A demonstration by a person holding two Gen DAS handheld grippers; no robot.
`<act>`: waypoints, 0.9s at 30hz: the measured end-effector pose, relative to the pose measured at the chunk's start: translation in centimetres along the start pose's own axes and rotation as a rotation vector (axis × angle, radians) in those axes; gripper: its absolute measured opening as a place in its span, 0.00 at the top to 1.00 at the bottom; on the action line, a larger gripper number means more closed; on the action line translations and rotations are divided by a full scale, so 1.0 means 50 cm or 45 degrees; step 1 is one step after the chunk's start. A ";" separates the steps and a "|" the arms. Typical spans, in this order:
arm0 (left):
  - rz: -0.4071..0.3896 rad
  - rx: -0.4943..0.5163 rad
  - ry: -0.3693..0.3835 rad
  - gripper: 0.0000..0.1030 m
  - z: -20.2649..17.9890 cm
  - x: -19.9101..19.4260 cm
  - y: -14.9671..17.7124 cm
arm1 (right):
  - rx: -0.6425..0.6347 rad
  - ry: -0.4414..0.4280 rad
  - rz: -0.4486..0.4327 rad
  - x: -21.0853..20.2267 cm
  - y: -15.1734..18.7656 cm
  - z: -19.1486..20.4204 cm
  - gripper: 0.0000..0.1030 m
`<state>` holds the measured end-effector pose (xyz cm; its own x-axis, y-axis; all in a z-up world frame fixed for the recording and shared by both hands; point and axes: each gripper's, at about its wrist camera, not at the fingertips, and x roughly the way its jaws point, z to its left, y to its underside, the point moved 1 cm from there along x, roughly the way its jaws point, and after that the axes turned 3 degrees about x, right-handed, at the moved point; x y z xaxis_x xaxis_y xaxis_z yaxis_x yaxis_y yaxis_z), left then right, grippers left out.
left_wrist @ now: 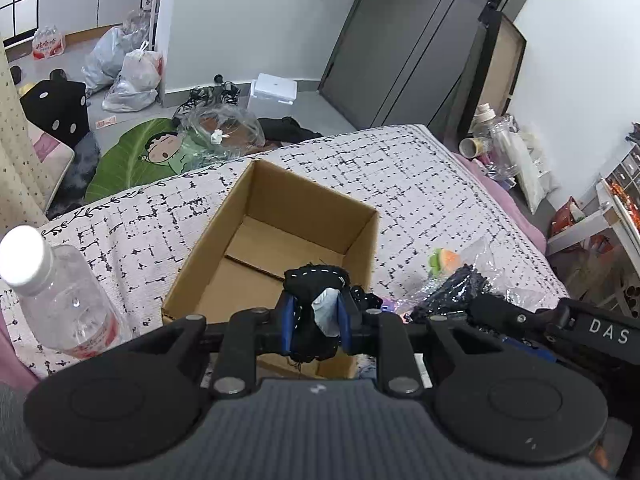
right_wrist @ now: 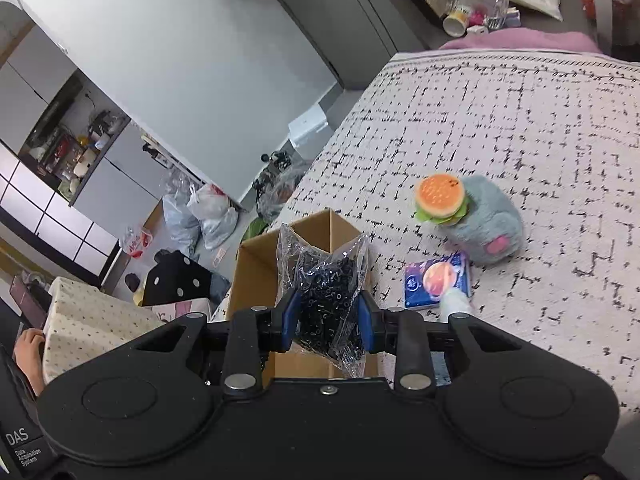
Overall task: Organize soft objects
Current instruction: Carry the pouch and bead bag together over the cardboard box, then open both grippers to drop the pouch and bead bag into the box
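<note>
Left wrist view: left tongs [left_wrist: 316,316] at lower centre, clamped on a black cloth bundle [left_wrist: 316,280] with white stitching, held over the near edge of an open cardboard box [left_wrist: 276,236]. Box sitting mid-frame on a bed cover [left_wrist: 420,184], white with a broken black grid. Clear water bottle [left_wrist: 60,296] with white cap at lower left. Right of the box, a crinkled plastic bag of black bits [left_wrist: 460,284] in front of a half-hidden burger toy [left_wrist: 444,260]. Grey floor in the upper left, strewn with plastic sacks [left_wrist: 128,72], a green leaf-shaped cushion [left_wrist: 136,156] and a black spotted cushion [left_wrist: 60,108]. Dark door [left_wrist: 400,40] at upper centre, white wall to its right.

Right wrist view: right tongs [right_wrist: 328,316] at lower centre, squeezed on the plastic bag of black bits [right_wrist: 324,280], above the box [right_wrist: 256,272]. On the bed cover [right_wrist: 520,120] at centre right, burger toy [right_wrist: 440,198] touching a grey-blue plush [right_wrist: 492,220]; blue tissue pack [right_wrist: 438,280] just below them. Grey wall and shelves of clutter in the upper left; a hand [right_wrist: 28,356] at the left edge.
</note>
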<state>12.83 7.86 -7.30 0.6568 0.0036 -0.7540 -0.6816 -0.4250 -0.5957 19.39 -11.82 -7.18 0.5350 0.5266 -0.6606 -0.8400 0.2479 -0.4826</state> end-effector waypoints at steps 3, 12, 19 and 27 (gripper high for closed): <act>0.027 -0.004 -0.012 0.79 0.008 0.016 -0.004 | 0.008 0.003 0.016 0.022 0.004 0.005 0.70; 0.071 0.005 -0.078 0.79 0.032 0.064 -0.006 | 0.016 0.035 0.082 0.085 0.019 0.015 0.70; 0.062 0.039 -0.151 0.73 0.047 0.078 -0.014 | 0.009 0.030 0.115 0.110 0.029 0.037 0.70; 0.025 -0.004 -0.220 0.44 0.064 0.054 -0.030 | -0.010 -0.031 0.126 0.114 0.036 0.067 0.59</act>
<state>14.60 11.44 -9.33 0.5781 0.1511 -0.8018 -0.6923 -0.4294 -0.5800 20.62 -5.63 -9.89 0.4471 0.5681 -0.6909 -0.8878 0.1877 -0.4202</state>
